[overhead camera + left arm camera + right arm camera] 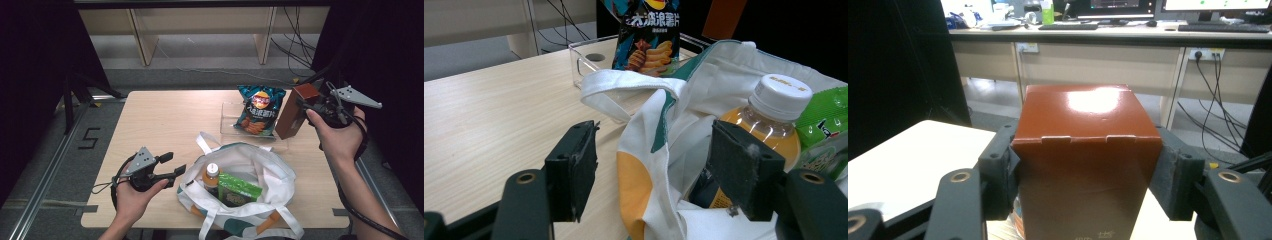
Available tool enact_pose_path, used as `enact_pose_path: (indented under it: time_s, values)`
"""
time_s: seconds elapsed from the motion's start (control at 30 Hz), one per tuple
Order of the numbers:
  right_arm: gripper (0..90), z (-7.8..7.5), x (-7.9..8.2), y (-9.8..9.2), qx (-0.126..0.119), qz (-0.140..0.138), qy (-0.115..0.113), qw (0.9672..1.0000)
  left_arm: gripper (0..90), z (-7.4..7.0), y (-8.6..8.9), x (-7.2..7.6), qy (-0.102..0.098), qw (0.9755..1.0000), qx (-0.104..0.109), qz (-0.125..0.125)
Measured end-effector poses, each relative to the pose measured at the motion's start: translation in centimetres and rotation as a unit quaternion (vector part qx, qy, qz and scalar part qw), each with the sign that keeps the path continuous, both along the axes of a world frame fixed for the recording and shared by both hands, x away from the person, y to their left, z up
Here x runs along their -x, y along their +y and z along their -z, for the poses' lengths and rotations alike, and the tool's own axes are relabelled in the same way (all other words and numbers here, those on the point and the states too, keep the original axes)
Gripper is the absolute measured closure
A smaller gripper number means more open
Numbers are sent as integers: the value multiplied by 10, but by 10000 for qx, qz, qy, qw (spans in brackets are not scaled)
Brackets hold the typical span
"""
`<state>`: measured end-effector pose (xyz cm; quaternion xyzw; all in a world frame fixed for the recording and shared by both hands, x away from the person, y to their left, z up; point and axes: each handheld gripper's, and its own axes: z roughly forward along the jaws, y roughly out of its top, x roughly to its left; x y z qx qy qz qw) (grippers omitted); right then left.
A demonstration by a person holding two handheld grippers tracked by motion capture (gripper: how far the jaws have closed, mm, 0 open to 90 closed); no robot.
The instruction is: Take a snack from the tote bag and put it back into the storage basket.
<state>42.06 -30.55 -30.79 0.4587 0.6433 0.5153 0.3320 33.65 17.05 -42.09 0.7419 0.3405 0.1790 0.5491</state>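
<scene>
While right tool clamps glossy brown carton, left tool gapes wide.

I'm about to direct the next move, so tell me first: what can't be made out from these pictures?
- Brown box: in the right gripper view, the bottom edge cuts off its lower part; the print there is too small to read.
- Bottle: in the left gripper view, the tote bag hides its lower body.
- Green packet: in the high view, its print is too small to read.
- Clear tray: the chip bag covers much of its inside.
</scene>
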Motion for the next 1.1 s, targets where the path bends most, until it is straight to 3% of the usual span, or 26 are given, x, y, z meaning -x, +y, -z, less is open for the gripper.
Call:
enact_pose_path:
  time_s: [0.4, 0.43, 0.47, 1.1]
  values:
    - [394, 1, -9, 3, 16, 132, -32, 9999, 353, 0, -2, -1, -7, 10000, 25, 29]
    - [394, 0, -10, 5, -99, 226, 15, 9997, 353, 0, -2, 0, -9, 10000, 24, 34]
    - [394, 1, -11, 4, 26, 124, -32, 9999, 353, 0, -2, 0, -10, 10000, 23, 34]
    - [394, 7, -26, 17, 84, 399, 86, 9991, 353, 0, -2, 0, 13, 10000, 5, 13]
